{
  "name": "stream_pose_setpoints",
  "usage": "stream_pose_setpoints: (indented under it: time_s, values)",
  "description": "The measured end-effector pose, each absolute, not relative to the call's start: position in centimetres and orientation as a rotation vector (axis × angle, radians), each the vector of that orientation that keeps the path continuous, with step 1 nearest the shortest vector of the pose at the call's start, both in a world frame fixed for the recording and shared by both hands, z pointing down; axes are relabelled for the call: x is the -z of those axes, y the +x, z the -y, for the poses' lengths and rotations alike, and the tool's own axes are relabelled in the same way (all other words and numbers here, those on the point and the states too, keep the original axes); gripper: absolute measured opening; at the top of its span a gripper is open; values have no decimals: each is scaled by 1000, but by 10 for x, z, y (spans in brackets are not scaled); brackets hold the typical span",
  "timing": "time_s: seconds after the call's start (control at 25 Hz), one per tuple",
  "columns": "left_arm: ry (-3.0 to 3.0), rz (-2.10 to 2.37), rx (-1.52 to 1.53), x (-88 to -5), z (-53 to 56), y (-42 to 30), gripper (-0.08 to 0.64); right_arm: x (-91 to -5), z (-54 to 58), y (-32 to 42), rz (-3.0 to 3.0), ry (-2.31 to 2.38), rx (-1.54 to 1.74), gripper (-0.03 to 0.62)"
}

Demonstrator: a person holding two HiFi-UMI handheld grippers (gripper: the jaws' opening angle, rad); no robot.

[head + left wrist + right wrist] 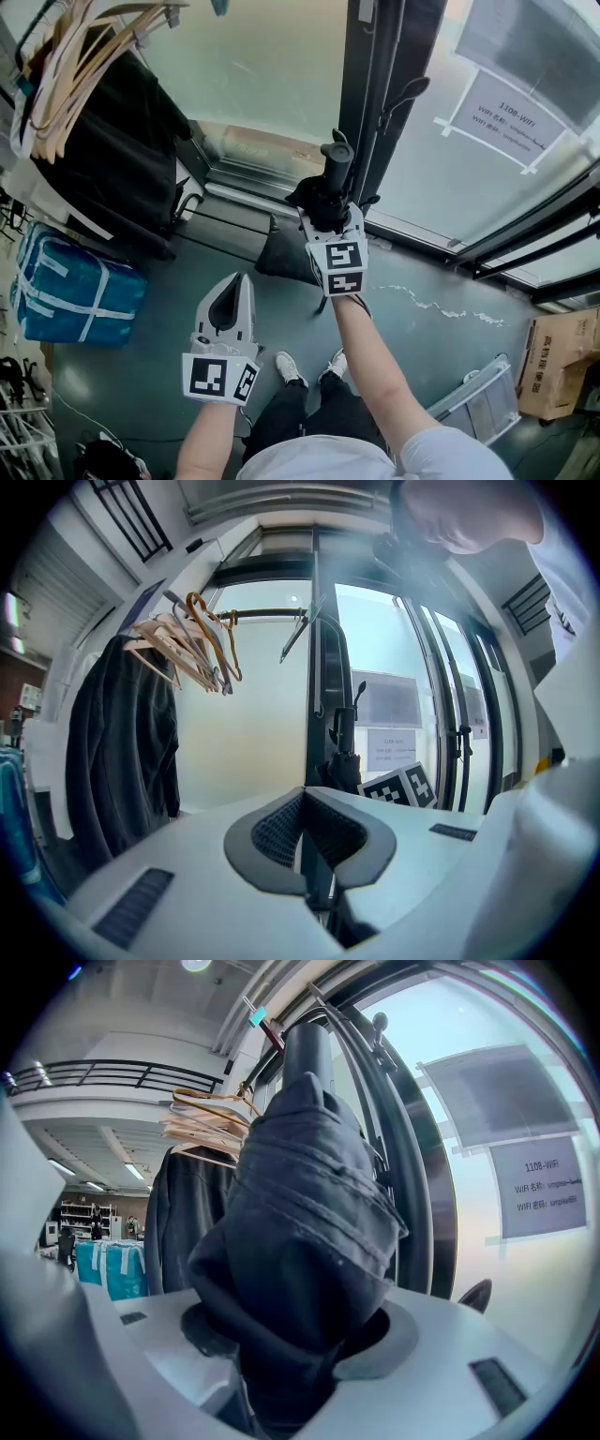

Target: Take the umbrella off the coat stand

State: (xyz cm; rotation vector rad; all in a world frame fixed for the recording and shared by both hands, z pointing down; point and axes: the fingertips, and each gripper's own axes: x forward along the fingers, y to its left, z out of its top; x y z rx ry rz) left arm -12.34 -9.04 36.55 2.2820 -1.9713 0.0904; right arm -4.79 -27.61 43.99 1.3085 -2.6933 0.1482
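A folded black umbrella [330, 187] stands upright beside the dark coat stand pole [373, 103], its handle [337, 155] on top. My right gripper [331, 217] is shut on the umbrella's bunched fabric [300, 1241], which fills the space between the jaws in the right gripper view. The stand's pole [405, 1166] and a knobbed hook [379, 1024] rise just behind it. My left gripper [228, 305] hangs lower and to the left, shut with nothing in it, its pads [281, 832] meeting. From the left gripper view the umbrella [343, 747] shows ahead against the stand [323, 667].
A rail of wooden hangers [70, 56] with a black coat [112, 169] is at the left, a blue bag [66, 291] below it. Glass panes with a paper notice [506, 117] lie behind the stand. A cardboard box [558, 361] and a folded step ladder [473, 408] are at the right.
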Motion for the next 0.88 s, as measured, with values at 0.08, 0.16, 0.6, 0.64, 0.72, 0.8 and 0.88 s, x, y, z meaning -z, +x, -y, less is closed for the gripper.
stream_pose_setpoints:
  time_s: [0.08,0.16,0.6,0.64,0.72,0.8,0.88]
  values:
    - [2276,1988,-98,-360,87,-126,21,-437,277,-47,2692,1307,-157,245]
    - [2270,2001,-99,-356,85,-129,21,-434,278,-47,2693,1306,-170,245]
    - [2263,2032,-95,-345,88,-129,21,-420,284,-53,2723,1269,-168,244]
    - [2259,2036,-94,-345,89,-130,21,-420,284,-55,2724,1263,-166,244]
    - [2253,2042,-95,-345,90,-132,21,-419,287,-59,2729,1254,-168,245]
    - [2248,2046,-94,-345,92,-134,21,-419,289,-61,2735,1249,-171,245]
    - [2244,2048,-89,-345,95,-134,21,-418,292,-62,2736,1244,-169,244]
